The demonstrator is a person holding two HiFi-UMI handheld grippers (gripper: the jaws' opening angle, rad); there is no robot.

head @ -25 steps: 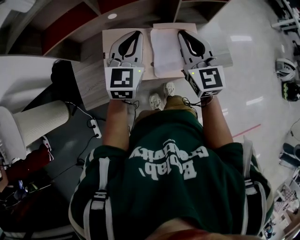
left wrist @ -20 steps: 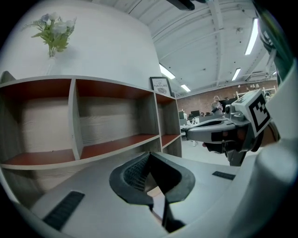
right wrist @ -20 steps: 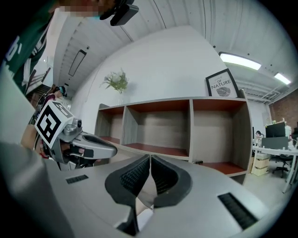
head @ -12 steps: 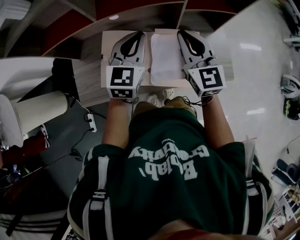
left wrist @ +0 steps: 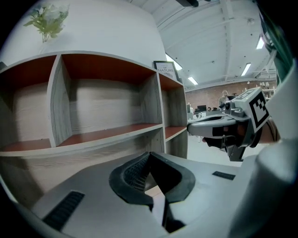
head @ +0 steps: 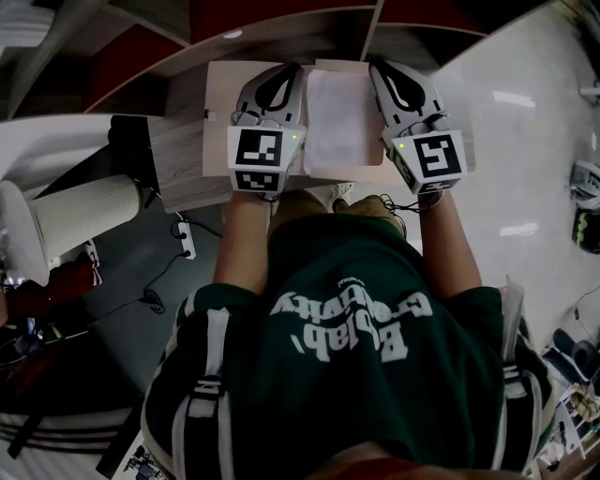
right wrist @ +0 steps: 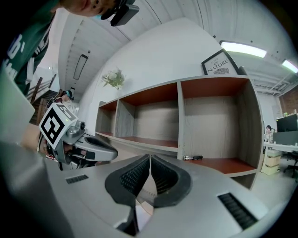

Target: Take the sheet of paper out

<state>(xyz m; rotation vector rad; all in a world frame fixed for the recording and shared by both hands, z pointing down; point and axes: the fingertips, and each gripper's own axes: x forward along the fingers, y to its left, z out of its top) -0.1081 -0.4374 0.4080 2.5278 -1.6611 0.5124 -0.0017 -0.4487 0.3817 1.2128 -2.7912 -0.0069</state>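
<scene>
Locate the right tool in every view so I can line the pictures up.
Head view: right tool upper right, just right of the sheet of paper.
Left gripper view: right tool mid-right, pointing left.
Right gripper view: right tool bottom centre, jaws together.
Shared landmark: the shelf unit ahead.

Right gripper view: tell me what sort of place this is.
Probably an open-plan office or workshop: a cubby shelf unit, a desk with a monitor at far right, and strip lights overhead.
</scene>
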